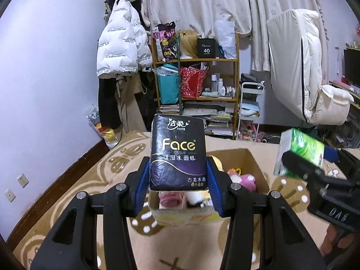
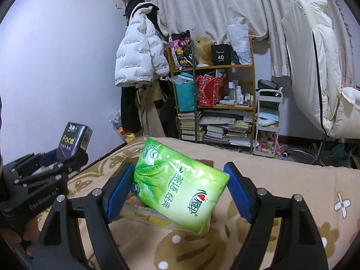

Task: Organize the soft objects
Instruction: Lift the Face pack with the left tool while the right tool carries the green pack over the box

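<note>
Above the beige bedspread with brown flower shapes [image 1: 74,193], the left gripper [image 1: 178,177] holds its blue-padded jaws clamped on the sides of a black plastic-wrapped pack of Face tissues [image 1: 177,153], upright over the open brown cardboard box [image 1: 254,164] of pink and yellow plush toys [image 1: 244,178]. To its right, the right gripper [image 2: 180,186] has a green soft pack of tissues [image 2: 177,186] wedged slantwise between wide-set jaws. Both packs look lifted clear, mid-carry. Next, each pack needs lowering over the box or a chosen spot before the jaws let go.
</note>
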A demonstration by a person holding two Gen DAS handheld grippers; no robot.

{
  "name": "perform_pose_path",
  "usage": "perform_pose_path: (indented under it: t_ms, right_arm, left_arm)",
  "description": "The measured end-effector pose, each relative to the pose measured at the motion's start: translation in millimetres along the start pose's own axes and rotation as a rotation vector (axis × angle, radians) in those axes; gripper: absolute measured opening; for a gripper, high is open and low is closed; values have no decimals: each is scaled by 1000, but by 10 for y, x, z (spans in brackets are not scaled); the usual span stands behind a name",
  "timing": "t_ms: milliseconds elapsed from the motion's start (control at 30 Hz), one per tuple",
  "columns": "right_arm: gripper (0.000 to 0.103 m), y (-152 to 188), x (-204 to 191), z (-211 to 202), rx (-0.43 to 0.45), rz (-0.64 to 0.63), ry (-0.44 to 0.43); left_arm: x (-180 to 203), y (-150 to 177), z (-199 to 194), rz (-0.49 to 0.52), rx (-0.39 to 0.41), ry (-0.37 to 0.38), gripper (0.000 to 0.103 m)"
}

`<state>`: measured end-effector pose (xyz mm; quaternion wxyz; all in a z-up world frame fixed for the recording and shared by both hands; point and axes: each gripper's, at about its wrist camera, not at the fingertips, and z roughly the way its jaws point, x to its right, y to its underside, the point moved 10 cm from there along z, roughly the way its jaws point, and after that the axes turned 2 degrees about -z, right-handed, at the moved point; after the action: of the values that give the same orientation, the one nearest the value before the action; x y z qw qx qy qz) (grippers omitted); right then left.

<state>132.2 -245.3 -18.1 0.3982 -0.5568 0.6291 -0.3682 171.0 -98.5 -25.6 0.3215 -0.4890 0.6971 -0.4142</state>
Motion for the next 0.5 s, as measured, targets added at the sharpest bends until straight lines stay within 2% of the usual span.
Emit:
perform_pose_path:
  t_ms: [100,200,500]
  right_arm:
    - [85,-22,-16,66,10,-31,-10]
    - [85,-76,-14,171,10,-42,-27]
    - [85,-144,10,456,5,-67,-25]
  left_arm:
    - [27,-57,80,10,5,1,46]
    - [49,-53,206,-13,-31,37,46]
    - [-49,0,523,-29,-79,27,46]
